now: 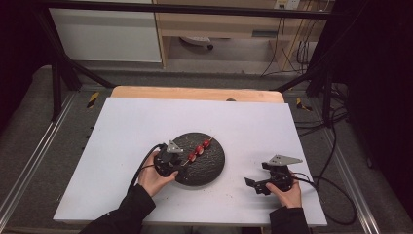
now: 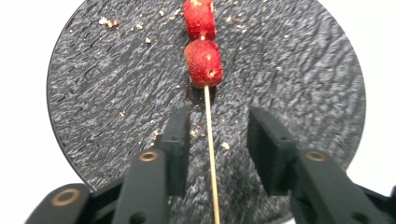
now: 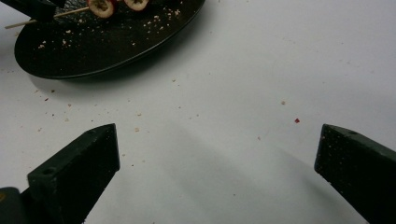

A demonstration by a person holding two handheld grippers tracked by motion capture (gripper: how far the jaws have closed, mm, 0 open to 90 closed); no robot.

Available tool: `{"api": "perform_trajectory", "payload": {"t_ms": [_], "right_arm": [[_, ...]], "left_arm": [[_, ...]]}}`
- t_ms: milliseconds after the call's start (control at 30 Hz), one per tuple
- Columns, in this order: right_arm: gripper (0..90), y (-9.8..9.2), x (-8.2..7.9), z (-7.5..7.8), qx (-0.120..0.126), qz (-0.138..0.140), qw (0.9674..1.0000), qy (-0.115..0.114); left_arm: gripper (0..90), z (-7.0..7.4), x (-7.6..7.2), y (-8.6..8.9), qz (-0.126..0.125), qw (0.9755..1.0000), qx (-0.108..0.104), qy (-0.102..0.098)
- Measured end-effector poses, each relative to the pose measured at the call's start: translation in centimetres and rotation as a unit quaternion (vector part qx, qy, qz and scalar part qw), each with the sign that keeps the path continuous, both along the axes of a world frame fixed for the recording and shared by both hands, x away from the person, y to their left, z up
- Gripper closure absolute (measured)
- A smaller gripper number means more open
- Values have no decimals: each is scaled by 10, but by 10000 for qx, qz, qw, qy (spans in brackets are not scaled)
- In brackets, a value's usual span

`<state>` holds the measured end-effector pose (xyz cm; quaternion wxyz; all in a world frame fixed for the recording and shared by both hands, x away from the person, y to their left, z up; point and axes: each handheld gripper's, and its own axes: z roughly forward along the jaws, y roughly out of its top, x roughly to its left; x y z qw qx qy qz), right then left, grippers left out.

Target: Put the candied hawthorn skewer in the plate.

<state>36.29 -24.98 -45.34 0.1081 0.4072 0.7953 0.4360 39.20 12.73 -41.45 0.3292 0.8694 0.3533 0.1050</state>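
Skewer let go on the plate, but not yet clear of the jaws

The left gripper (image 2: 212,135) stands released, its jaws apart on either side of the thin wooden skewer of red candied fruit (image 2: 204,63), which lies across the round black textured plate (image 1: 214,168) toward one o'clock. Pulling back crooked could snag the stick and drag it off. The right gripper (image 1: 258,186) rests wide open at four o'clock, holding nothing.

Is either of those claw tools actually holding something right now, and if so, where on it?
Nothing is held. The left gripper has its jaws either side of the skewer stick without touching; the right gripper is open over the table.
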Motion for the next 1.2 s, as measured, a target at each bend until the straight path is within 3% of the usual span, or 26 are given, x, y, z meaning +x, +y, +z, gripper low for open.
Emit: {"api": "perform_trajectory", "payload": {"t_ms": [233,367,600,900,1200], "right_arm": [[8,-1,0,1,60,-8,10000,-8],[6,-1,0,1,44,28,10000,-41],[6,-1,-1,1,44,20,10000,-30],[6,-2,-1,1,21,12,10000,-33],[6,-2,-1,-1,-72,31,10000,-11]], "left_arm": [[337,11,-4,17,-272,9994,-158,-108],[256,17,-6,32,-295,9989,-319,-192],[119,18,-11,59,-240,9986,-341,-323],[62,5,-19,96,75,9984,-327,-456],[55,-15,-32,127,195,9969,-510,-564]]}}
